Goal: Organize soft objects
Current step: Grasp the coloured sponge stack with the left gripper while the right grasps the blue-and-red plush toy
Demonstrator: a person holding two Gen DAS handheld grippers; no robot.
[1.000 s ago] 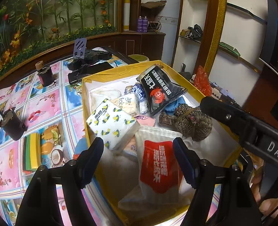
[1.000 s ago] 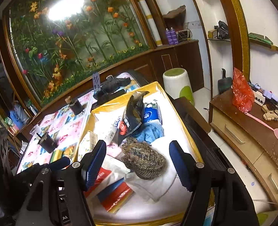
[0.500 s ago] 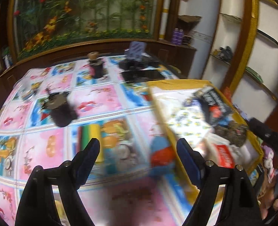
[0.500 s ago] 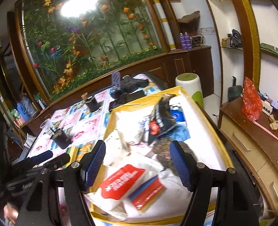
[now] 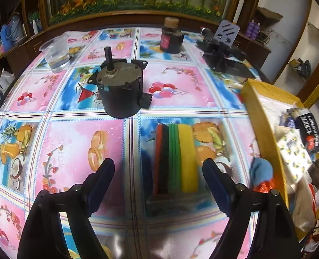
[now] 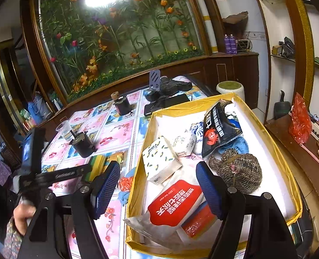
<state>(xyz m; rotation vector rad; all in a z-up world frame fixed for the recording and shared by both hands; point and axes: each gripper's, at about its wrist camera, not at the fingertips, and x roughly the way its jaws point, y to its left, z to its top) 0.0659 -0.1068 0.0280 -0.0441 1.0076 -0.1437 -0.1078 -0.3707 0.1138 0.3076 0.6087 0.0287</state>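
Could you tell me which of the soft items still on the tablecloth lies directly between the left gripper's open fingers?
The striped sponge stack, between the left gripper's fingers. The blue plush toy lies further right, against the yellow box.

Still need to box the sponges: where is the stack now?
In the left wrist view, the sponge stack lies on the tablecloth, between the black motor and the yellow box.

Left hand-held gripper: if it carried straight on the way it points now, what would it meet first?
Most likely the stack of coloured sponges lying on the tablecloth, just ahead of the open left hand-held gripper and slightly toward its right finger. Depth is unclear.
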